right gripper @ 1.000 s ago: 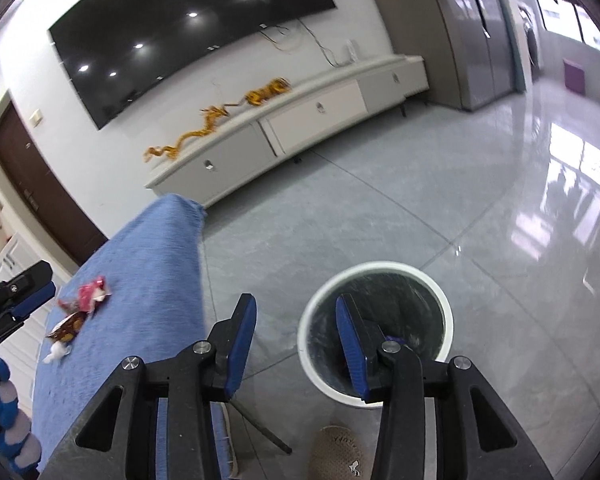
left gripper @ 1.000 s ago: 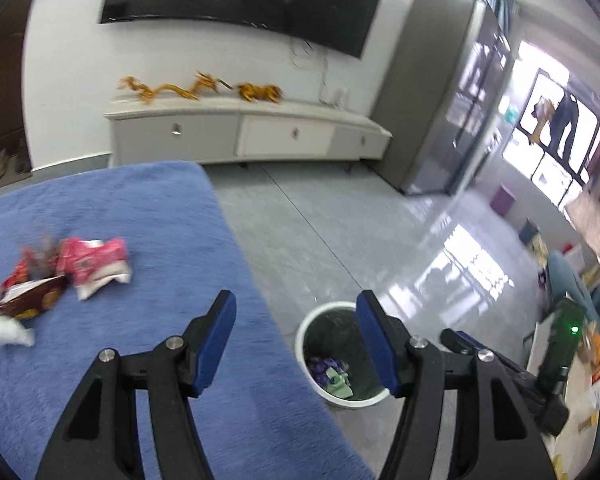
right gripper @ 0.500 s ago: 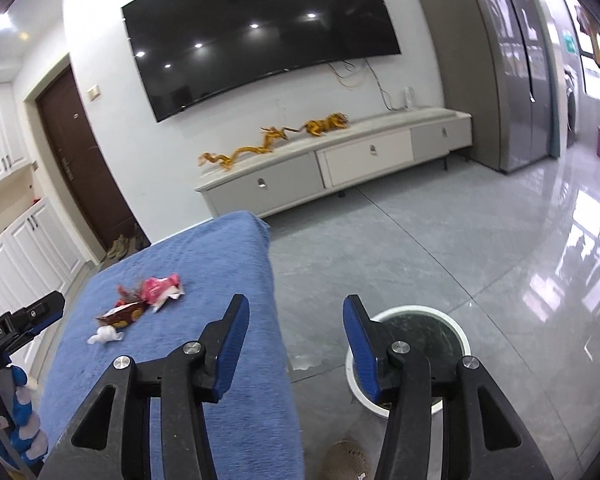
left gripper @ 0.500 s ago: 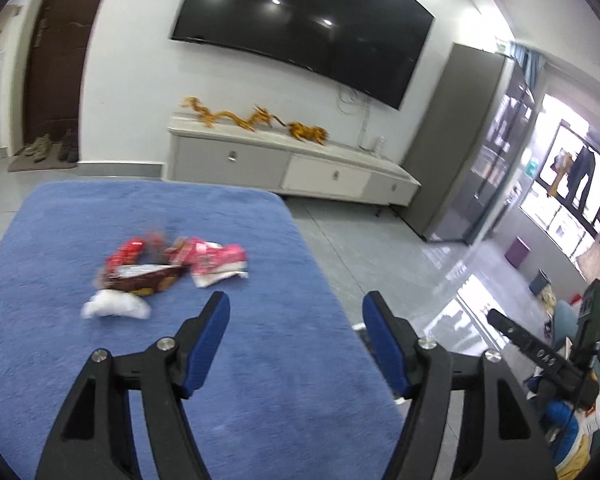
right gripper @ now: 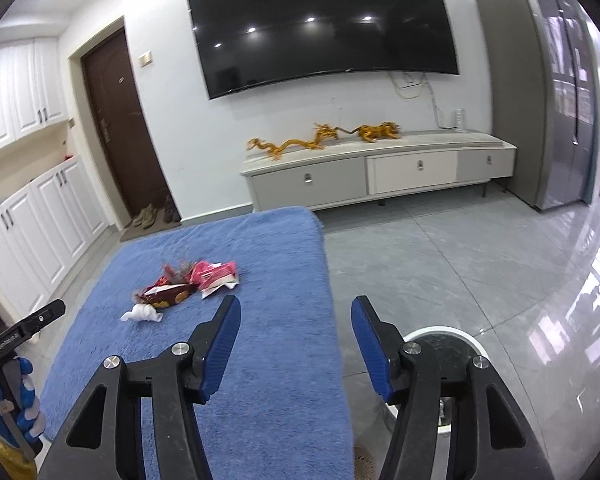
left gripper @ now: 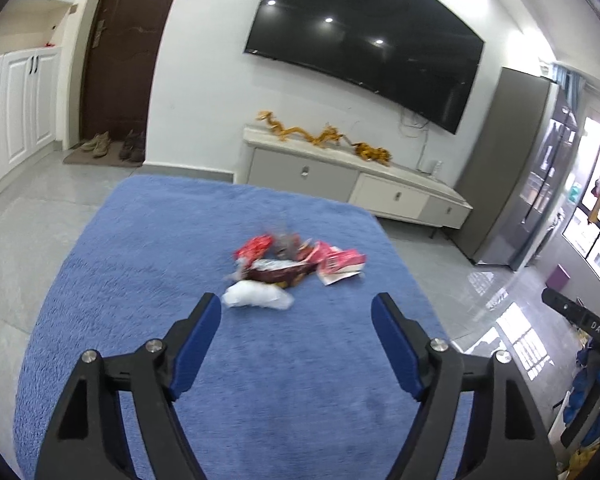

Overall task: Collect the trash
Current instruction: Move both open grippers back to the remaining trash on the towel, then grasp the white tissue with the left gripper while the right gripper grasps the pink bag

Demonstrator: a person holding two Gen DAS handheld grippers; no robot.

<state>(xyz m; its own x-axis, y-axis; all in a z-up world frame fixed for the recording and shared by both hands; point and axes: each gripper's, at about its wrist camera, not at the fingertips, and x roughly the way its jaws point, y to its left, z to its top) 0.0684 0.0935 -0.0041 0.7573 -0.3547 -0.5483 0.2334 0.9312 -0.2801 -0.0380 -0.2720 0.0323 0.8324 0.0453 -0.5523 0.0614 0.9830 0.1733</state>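
Note:
A small heap of trash lies mid-table on the blue cloth (left gripper: 148, 280): a crumpled white tissue (left gripper: 258, 297), a dark brown snack wrapper (left gripper: 278, 271) and red-and-white wrappers (left gripper: 338, 262). In the right wrist view the same tissue (right gripper: 142, 314), brown wrapper (right gripper: 166, 294) and red wrappers (right gripper: 214, 274) lie left of centre. My left gripper (left gripper: 296, 314) hovers just short of the tissue, its jaws opening, nothing between them. My right gripper (right gripper: 294, 318) hangs over the table's right edge, jaws opening and empty. A white trash bin (right gripper: 440, 334) stands on the floor behind its right finger.
A low TV cabinet (right gripper: 380, 176) with gold dragon ornaments (right gripper: 320, 140) lines the far wall under a large TV (right gripper: 324, 20). White cupboards (right gripper: 28, 232) and a brown door (right gripper: 120, 120) stand left. Glossy grey floor tiles spread right of the table (right gripper: 260, 380).
Both grippers have swung left from the bin toward the table and trash heap, and their jaws stand wider apart. The bin has left the left wrist view.

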